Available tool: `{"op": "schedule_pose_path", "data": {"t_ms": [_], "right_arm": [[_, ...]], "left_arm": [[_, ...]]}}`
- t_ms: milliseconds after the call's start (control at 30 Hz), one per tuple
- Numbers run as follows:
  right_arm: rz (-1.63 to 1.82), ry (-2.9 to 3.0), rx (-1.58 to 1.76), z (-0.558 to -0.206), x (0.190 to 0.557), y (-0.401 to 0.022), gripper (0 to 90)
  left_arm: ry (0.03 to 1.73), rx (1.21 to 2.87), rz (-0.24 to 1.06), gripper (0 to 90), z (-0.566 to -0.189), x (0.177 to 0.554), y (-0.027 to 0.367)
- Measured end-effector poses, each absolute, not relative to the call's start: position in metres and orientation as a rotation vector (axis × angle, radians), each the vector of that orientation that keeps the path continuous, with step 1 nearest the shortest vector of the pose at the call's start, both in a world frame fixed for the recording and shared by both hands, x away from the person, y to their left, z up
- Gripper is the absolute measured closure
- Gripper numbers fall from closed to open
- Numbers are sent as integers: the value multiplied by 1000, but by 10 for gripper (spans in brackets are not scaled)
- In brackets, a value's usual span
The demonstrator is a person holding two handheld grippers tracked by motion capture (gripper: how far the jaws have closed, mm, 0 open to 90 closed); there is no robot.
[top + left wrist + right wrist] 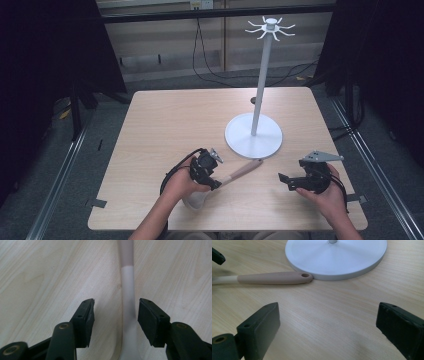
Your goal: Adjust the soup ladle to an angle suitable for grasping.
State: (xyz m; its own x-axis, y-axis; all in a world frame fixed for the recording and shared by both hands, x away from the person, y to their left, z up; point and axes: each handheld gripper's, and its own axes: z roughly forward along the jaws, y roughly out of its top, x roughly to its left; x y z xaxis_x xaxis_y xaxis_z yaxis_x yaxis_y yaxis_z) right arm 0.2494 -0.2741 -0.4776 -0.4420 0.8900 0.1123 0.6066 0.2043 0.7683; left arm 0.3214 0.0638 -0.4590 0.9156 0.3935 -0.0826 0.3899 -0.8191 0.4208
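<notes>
Straddling the spoon handle [128, 297], left tool [115, 308] half-open, angled down; right tool [329, 322] wide, level.

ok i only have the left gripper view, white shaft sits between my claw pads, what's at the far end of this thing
observer: a pale pink handle with a small hole, its tip right at the rim of a round white stand base
operator: what's on that stand
observer: a tall white pole topped by a ring of bare white hooks
operator: and my right claw
observer: the right claw is open and holds nothing, low over the light wooden table, well to the right of the handle
</notes>
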Motion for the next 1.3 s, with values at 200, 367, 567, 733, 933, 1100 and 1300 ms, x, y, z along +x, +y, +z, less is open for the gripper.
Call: {"op": "schedule_pose_path", "data": {"t_ms": [200, 367, 567, 733, 933, 1100, 1300], "right_arm": [[1099, 2132, 1401, -478, 250, -274, 49], [1093, 2138, 1403, -479, 250, -273, 49], [1091, 2139, 1403, -479, 250, -273, 49], [1088, 2144, 1403, -480, 250, -273, 49], [1088, 2148, 1398, -480, 250, -273, 49], [1091, 2149, 1393, -479, 250, -272, 49], [1094, 2142, 1396, -479, 251, -273, 49]], "left_arm": [[525, 2653, 6, 511, -463, 320, 58], [521, 2670, -5, 559, -467, 319, 54], [496, 2685, -12, 627, -471, 319, 48], [489, 2703, -8, 677, -471, 320, 45], [488, 2711, -6, 763, -471, 318, 41], [521, 2710, -41, 781, -470, 320, 41], [535, 2673, -58, 786, -468, 318, 43]]}}
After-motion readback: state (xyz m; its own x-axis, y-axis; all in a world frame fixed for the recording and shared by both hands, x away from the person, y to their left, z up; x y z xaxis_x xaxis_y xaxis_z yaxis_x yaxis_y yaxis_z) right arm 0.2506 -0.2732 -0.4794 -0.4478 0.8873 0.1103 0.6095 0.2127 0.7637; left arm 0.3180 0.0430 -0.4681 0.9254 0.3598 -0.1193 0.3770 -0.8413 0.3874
